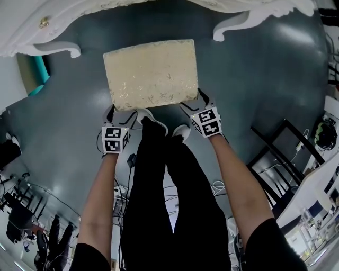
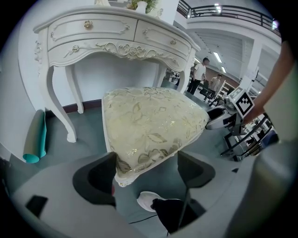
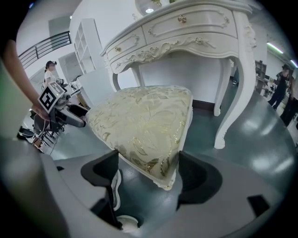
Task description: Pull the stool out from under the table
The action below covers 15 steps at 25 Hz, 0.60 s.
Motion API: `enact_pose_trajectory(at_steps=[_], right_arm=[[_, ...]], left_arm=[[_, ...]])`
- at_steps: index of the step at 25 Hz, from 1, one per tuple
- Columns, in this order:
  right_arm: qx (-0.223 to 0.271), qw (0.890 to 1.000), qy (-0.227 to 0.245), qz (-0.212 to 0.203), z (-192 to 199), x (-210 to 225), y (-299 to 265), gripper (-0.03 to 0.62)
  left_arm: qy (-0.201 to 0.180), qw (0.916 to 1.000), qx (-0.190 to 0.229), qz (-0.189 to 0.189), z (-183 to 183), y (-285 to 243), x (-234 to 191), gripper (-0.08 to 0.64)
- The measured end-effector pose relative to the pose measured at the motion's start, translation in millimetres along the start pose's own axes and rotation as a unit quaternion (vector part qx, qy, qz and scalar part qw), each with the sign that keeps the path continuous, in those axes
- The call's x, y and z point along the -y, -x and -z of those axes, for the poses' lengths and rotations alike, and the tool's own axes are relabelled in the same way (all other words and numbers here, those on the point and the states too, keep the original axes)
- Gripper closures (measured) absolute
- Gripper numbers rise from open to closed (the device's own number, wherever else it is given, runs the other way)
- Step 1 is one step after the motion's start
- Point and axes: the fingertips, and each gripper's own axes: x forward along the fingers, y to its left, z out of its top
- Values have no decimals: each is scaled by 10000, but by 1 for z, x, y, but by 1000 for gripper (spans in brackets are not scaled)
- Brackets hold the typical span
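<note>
Head view: stool [image 1: 151, 74] clear of table [image 1: 53, 24]

A rolled teal mat [image 2: 36, 139] stands on end against the white wall [image 2: 18, 79], its lower end on the glossy dark grey floor [image 1: 254, 69]. Far to the mat's right across that floor stand black chair frames [image 1: 306, 143]. A white cable loop [image 1: 217, 186] lies on the floor between the mat and those frames. Well beyond the mat's right, deeper in the hall, a few people [image 2: 199, 74] stand. A dark balcony railing [image 2: 233, 10] runs high above them.
</note>
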Motion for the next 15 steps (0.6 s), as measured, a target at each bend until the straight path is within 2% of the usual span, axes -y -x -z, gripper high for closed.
enact_pose_trajectory(at_steps=[8,15], right_arm=[[14,10000,-8,-32,27,-12,14,189],[102,9999,-80,54,27,-14,16,189]], left_arm=[[17,10000,-27,-39,25,10,17,143],[-75,10000,8,-47,26,12,17,143]])
